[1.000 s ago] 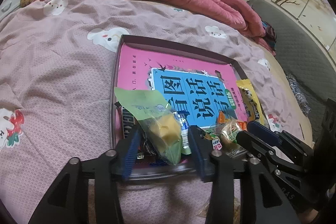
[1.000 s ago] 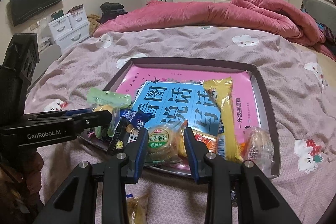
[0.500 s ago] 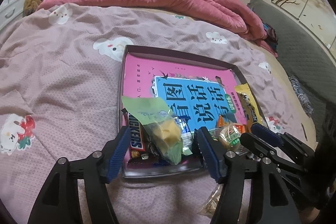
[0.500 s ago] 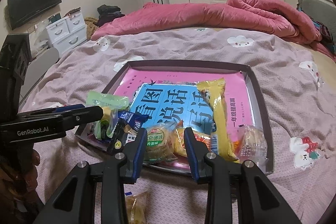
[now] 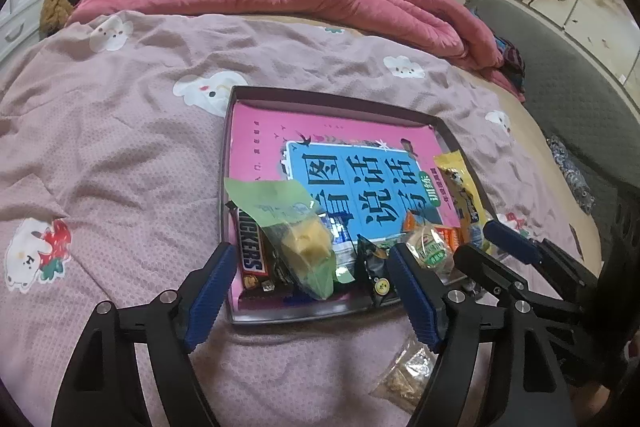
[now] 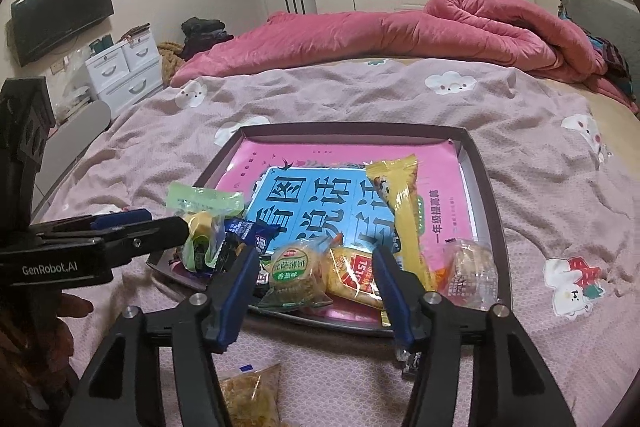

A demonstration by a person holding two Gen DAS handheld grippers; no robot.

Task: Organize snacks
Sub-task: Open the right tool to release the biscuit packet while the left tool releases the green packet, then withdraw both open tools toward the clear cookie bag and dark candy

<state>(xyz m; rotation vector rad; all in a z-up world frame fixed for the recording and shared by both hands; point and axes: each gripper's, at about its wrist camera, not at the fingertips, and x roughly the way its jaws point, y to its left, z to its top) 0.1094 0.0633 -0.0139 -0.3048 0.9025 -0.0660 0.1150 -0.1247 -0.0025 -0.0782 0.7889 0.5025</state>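
Note:
A dark tray (image 5: 226, 163) (image 6: 486, 187) lies on the bed with a pink and blue book in it. Several snacks lie along its near edge: a green packet (image 5: 298, 227) (image 6: 200, 205), a Snickers bar (image 5: 252, 251), a round biscuit pack (image 6: 294, 273) (image 5: 430, 247), a long yellow packet (image 6: 400, 203) (image 5: 460, 187) and a clear-wrapped cake (image 6: 470, 273). My left gripper (image 5: 308, 307) is open and empty, just short of the tray's near edge. My right gripper (image 6: 316, 295) is open and empty before the biscuit pack. A clear snack bag (image 6: 250, 395) (image 5: 408, 371) lies on the sheet outside the tray.
The bed has a mauve patterned sheet (image 5: 100, 147) and a rolled pink duvet (image 6: 380, 31) at the far side. White drawers (image 6: 124, 67) and a wall TV (image 6: 60, 15) stand to the left. A grey headboard (image 5: 568, 87) runs along the right.
Both grippers have drawn back from the tray toward me. The left gripper's jaws, which flanked the green packet, have spread wider and the packet lies free in the tray.

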